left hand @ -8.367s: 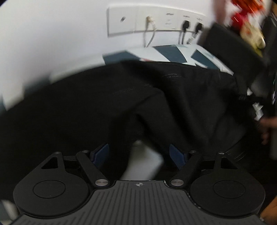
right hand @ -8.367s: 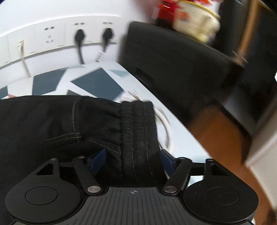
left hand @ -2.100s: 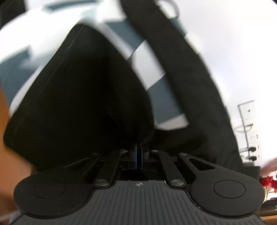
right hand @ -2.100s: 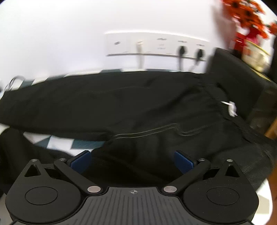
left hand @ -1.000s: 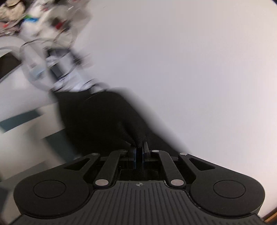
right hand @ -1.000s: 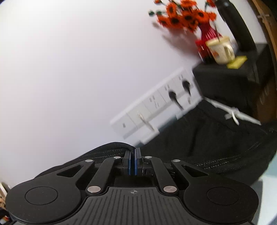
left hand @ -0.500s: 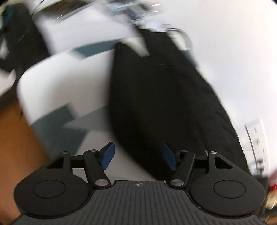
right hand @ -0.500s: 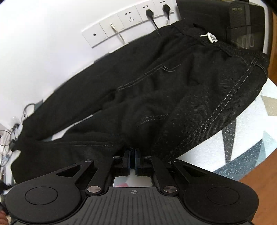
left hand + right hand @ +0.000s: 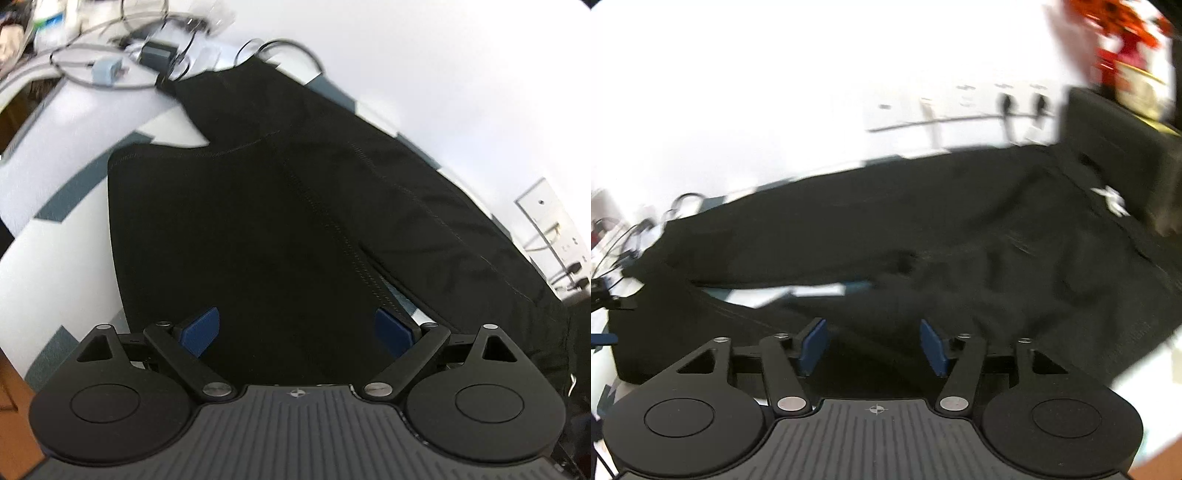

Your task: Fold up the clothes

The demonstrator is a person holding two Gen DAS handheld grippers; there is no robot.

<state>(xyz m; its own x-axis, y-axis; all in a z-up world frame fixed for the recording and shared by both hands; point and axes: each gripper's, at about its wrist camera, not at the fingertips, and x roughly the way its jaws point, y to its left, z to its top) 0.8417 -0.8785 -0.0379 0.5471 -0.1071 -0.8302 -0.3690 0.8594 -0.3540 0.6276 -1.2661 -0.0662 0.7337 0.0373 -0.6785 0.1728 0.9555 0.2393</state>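
Black trousers [image 9: 280, 206] lie spread on a table with a white and grey-blue patterned top [image 9: 55, 206]. In the left wrist view both legs run away from me, the near leg's hem at the upper left. My left gripper [image 9: 297, 328] hovers over the near leg, its jaws opening wide, blue pads clear of the cloth. In the right wrist view the trousers [image 9: 960, 229] stretch across the table, white drawstring [image 9: 1110, 199] at the right. My right gripper [image 9: 873, 345] is low over the cloth, jaws opening, nothing pressed between the pads.
Cables and small devices [image 9: 110, 66] clutter the table's far left end. A white wall with a socket strip [image 9: 960, 107] and plugs runs behind. A black box [image 9: 1119, 147] stands at the right end, with red flowers [image 9: 1123, 33] above it. Brown floor [image 9: 11, 406] shows past the table edge.
Both grippers held trouser cloth in shut jaws a second ago; both have let go and opened. Both hands came down towards the table, and the trousers now lie flat on it.
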